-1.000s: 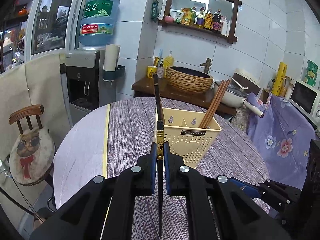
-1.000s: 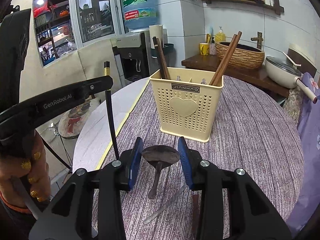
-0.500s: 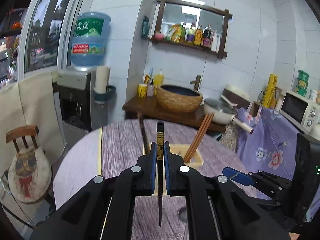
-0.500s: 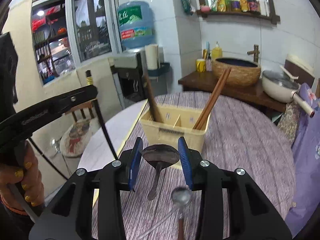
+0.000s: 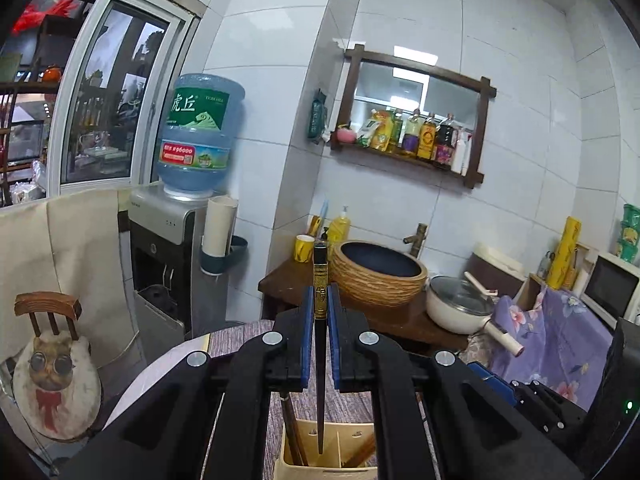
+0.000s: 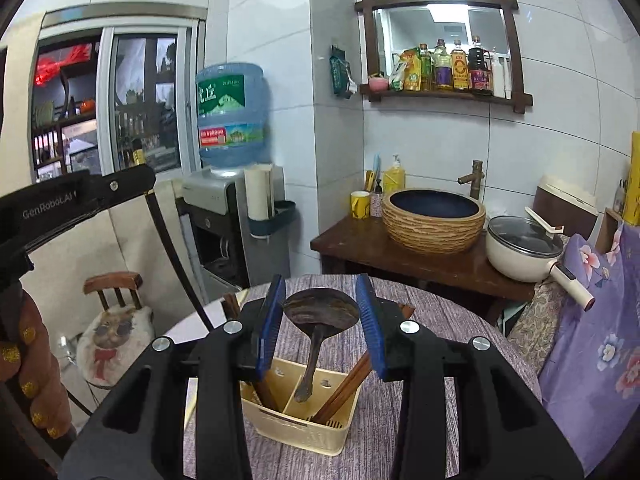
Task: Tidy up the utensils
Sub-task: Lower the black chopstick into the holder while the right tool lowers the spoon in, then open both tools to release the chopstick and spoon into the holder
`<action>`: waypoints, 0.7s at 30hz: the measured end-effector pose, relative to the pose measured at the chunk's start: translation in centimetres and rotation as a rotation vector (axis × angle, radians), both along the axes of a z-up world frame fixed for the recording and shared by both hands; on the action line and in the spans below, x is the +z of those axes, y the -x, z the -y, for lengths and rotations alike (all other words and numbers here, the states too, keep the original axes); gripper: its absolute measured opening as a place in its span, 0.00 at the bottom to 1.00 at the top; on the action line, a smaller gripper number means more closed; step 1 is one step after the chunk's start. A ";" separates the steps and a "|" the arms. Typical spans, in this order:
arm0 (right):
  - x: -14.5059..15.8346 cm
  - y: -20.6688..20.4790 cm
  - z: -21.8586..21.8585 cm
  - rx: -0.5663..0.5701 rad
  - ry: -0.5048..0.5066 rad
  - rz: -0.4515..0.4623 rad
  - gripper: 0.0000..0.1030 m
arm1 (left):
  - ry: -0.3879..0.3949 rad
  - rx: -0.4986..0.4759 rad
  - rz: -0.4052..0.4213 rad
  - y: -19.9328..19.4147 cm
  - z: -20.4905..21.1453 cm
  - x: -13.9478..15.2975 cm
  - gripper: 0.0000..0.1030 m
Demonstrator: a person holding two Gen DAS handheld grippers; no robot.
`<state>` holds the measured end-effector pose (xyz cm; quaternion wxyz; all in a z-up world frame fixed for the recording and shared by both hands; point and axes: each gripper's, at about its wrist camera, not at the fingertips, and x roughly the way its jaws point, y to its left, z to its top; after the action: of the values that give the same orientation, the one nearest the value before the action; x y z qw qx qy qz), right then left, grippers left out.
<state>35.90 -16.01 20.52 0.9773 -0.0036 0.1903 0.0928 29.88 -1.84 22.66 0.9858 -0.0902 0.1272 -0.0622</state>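
Note:
My left gripper (image 5: 320, 300) is shut on a black chopstick (image 5: 320, 344) with a gold band; it hangs upright, its tip over the cream utensil caddy (image 5: 352, 464). My right gripper (image 6: 321, 308) is shut on a dark wooden spoon (image 6: 320, 312), bowl up, handle pointing down over the middle compartment of the caddy (image 6: 296, 420). Brown chopsticks (image 6: 344, 388) lean in its right compartment and another dark stick (image 6: 264, 392) stands in its left one. The left gripper with its chopstick also shows in the right wrist view (image 6: 148, 194).
The caddy stands on a round table with a purple striped cloth (image 6: 440, 320). Behind are a water dispenser (image 6: 232, 208), a wooden counter with a woven basin (image 6: 434, 220) and a white pot (image 6: 524, 252). A chair with a cat cushion (image 6: 114, 328) stands left.
Both grippers have risen and now sit above the caddy, which dropped to the bottom of both views. The chopstick and the spoon stayed gripped.

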 end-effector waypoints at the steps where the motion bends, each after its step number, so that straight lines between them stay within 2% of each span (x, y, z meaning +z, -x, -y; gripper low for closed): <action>1: -0.7 -0.4 -0.2 -0.003 0.007 -0.006 0.36 | -0.002 0.003 -0.003 -0.3 0.2 -0.8 0.08; 10: -7.4 -2.8 -0.4 -0.021 0.013 -0.105 0.36 | -0.017 0.003 -0.087 -1.8 1.0 -6.9 0.08; 21: -11.8 -2.8 -1.0 -0.030 0.056 -0.162 0.37 | -0.043 -0.019 -0.180 -2.5 1.0 -11.3 0.08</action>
<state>38.74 -14.99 8.73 0.9595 -0.0208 0.2713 0.0725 32.37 -2.86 11.38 0.9715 -0.0732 0.2174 -0.0604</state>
